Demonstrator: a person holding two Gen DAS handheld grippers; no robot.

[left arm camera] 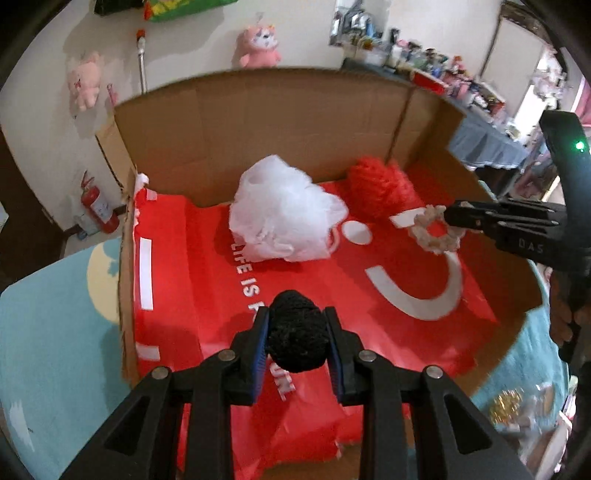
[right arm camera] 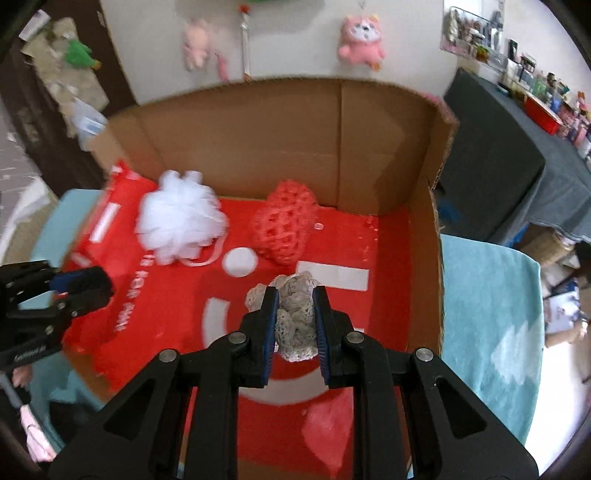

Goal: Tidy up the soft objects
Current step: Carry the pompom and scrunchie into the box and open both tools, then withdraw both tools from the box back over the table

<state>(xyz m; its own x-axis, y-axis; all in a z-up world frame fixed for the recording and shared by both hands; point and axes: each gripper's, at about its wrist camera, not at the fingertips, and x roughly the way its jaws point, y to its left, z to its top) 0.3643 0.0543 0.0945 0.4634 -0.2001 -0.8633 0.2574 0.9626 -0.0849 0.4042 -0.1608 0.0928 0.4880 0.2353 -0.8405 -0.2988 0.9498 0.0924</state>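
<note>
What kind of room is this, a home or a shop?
Probably a lived-in home room, perhaps a bedroom or playroom: pink plush toys hang on the wall, a cloth-covered table is crowded with small items, and a fire extinguisher stands in the corner.

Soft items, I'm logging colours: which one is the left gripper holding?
The black knitted scrunchie, clamped in the left gripper. The cream scrunchie sits in the right gripper.

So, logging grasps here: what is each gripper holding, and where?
Left gripper pinches a black knitted ball across its middle; right gripper clamps a cream scrunchie bunched at one side.
</note>
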